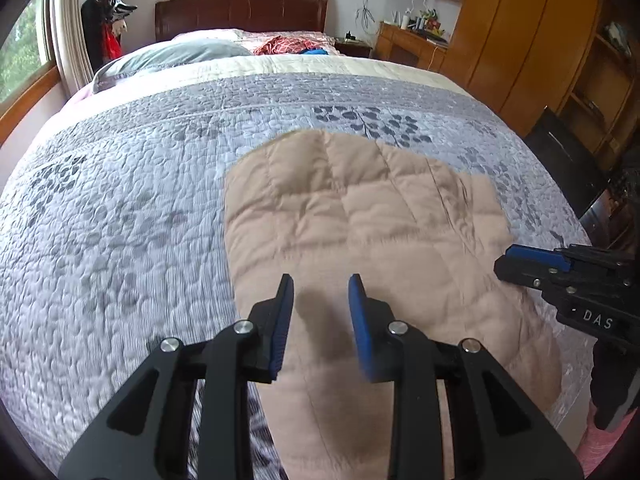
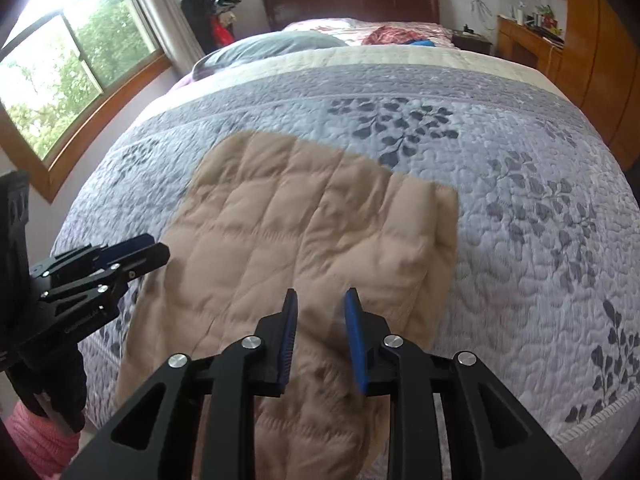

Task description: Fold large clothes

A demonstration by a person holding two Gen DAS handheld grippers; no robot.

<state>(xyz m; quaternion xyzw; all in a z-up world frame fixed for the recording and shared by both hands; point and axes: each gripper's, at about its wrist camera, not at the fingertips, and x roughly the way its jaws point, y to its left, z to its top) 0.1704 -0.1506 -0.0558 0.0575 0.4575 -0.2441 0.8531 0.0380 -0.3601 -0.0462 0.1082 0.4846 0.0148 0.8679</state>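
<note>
A tan quilted padded garment (image 1: 360, 220) lies flat on the grey-lilac quilted bedspread with a dark leaf print (image 1: 120, 200), at the near end of the bed and a little toward its right half in the left wrist view. Its long axis runs from the foot edge of the bed, where its near end passes under the cameras, up toward the dark wooden headboard (image 1: 240, 12); the far end is a fairly straight edge that stops well short of the grey pillow (image 1: 172, 56). The garment's shell is smooth and matte, stitched into puffy rectangular channels that run lengthwise and crosswise, and its right side shows a folded-over strip with a stepped corner in the right wrist view. The bedspread's surface is pebbled with close stitching. The left gripper (image 1: 320, 284), black with blue ribbed pads, hangs over the garment's near part with its jaws apart and nothing between them. The right gripper (image 2: 320, 298), of the same build, also hangs above the near part of the garment with a gap between its pads and no cloth caught in it. A crumpled red patterned cloth (image 1: 284, 45) lies near the headboard, and orange-brown wooden wardrobes (image 1: 520, 40) stand to the right of the bed.
</note>
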